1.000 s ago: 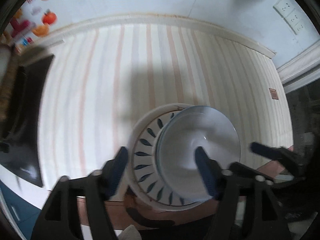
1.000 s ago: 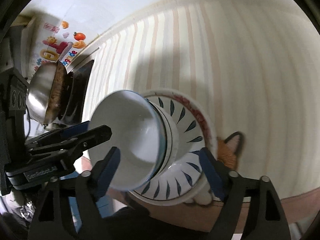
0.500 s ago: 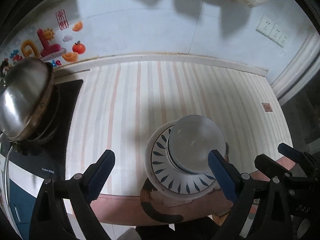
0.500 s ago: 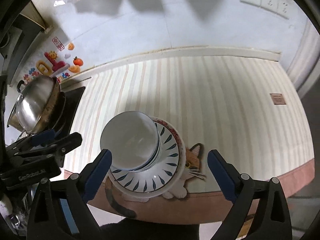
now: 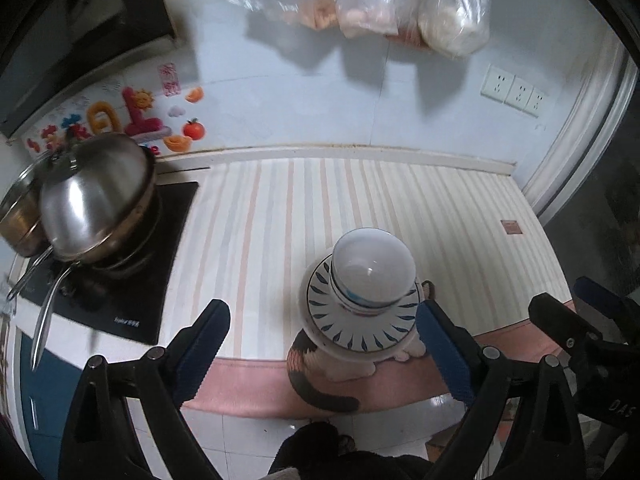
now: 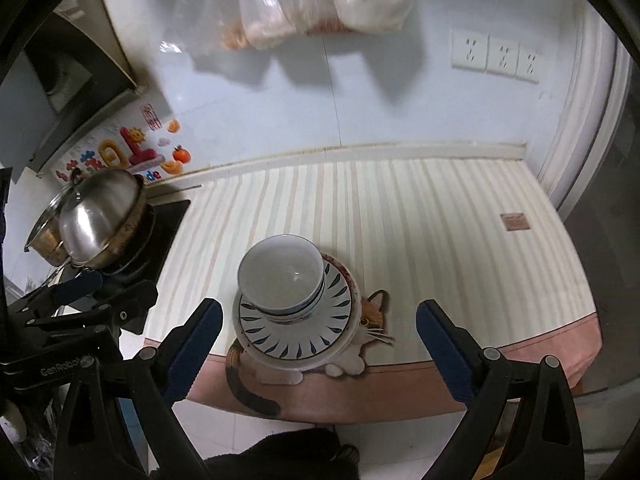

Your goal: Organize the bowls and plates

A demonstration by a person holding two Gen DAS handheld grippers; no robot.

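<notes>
A white bowl (image 5: 372, 268) sits on top of stacked bowls on a white plate with blue leaf marks (image 5: 356, 328), near the front edge of the striped counter mat. The same bowl (image 6: 280, 276) and plate (image 6: 296, 332) show in the right wrist view. My left gripper (image 5: 320, 344) is open and empty, held above and in front of the stack. My right gripper (image 6: 318, 344) is open and empty, also back from the stack. Each gripper shows at the edge of the other's view.
A steel lidded pan (image 5: 96, 200) stands on a black cooktop (image 5: 168, 240) at the left. Plastic bags (image 5: 400, 4) hang on the wall above. Wall sockets (image 5: 516, 90) are at the right. A cat picture (image 6: 372, 320) is on the mat by the plate.
Both grippers have pulled up and back from the bowl stack and opened wide. The bowl stays on the stack.
</notes>
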